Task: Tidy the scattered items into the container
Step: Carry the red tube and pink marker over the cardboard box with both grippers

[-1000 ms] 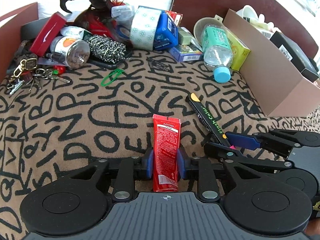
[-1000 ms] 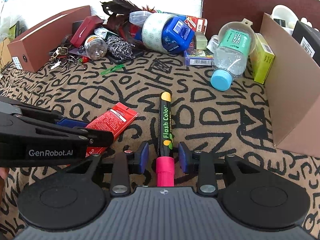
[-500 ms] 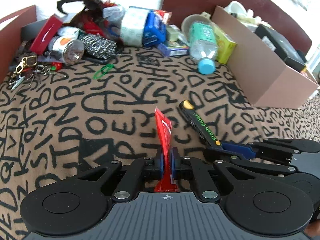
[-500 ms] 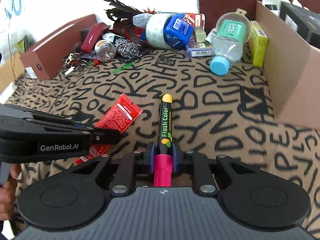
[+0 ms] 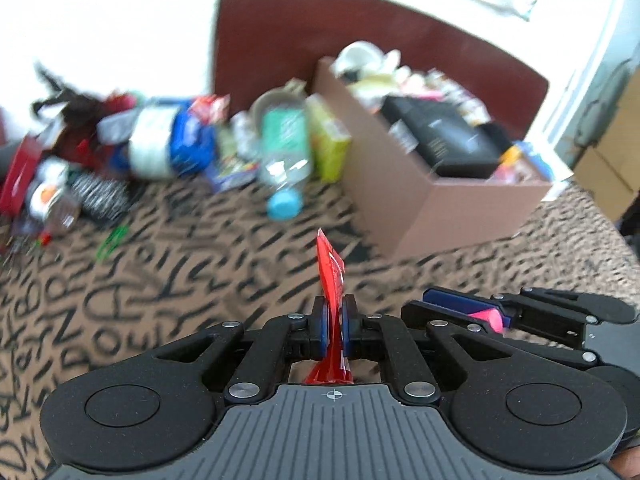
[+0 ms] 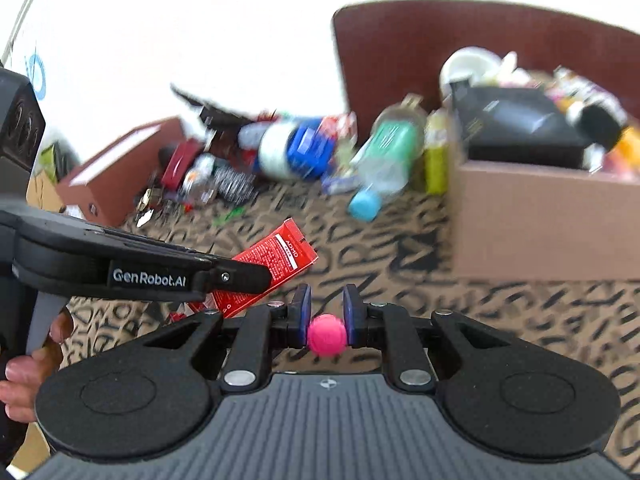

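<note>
My left gripper (image 5: 334, 326) is shut on a red tube (image 5: 331, 276), held edge-on above the patterned cloth; the tube also shows in the right wrist view (image 6: 276, 262). My right gripper (image 6: 325, 318) is shut on the marker, of which only the pink cap (image 6: 327, 335) shows end-on; the pink cap also shows in the left wrist view (image 5: 486, 317). The brown cardboard box (image 5: 424, 196), holding several items, stands ahead to the right and also shows in the right wrist view (image 6: 548, 220). Both grippers are lifted, side by side.
A blurred pile lies at the back: a plastic bottle with a blue cap (image 5: 285, 160), a tape roll (image 5: 150, 146), a steel scourer (image 5: 102, 196), a green box (image 5: 330, 146). A second brown box (image 6: 116, 172) stands at the left. A dark red chair back (image 5: 360, 48) stands behind.
Both grippers have risen off the cloth with their items and tilted up toward the box. The marker now points downward so only its pink cap shows. The view is motion-blurred.
</note>
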`<state>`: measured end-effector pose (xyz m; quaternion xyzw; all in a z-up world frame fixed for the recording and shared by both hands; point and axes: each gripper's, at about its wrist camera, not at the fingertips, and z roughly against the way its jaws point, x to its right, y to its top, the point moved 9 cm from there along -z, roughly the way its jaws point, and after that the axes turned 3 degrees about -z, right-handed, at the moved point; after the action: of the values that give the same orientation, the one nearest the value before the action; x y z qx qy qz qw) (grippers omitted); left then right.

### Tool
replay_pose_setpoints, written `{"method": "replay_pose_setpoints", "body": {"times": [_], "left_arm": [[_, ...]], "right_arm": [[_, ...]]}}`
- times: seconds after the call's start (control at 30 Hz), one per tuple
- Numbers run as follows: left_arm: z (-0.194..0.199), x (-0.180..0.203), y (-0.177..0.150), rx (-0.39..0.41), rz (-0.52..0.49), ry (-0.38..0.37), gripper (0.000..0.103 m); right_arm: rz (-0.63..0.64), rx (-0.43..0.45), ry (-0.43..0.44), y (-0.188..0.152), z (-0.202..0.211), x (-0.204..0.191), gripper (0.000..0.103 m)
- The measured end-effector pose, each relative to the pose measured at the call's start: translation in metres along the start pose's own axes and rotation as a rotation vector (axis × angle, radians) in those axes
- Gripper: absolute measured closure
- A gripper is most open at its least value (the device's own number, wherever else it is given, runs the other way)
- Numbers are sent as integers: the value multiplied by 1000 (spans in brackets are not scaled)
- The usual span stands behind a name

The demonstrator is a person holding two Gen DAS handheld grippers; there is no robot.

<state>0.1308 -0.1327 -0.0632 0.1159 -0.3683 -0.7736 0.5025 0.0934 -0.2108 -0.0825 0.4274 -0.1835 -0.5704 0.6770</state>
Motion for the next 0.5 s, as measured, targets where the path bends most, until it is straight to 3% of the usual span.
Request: {"method": "replay_pose_setpoints", "body": {"times": [0.2,0.5], "left_arm": [[-2,28,17,16,-50,-17,101],[-27,35,-12,-78,-42,-30,101]], "right_arm": [[-2,45,-54,11,19,31,85],[-52,38,-77,-4,23,57,83]]}}
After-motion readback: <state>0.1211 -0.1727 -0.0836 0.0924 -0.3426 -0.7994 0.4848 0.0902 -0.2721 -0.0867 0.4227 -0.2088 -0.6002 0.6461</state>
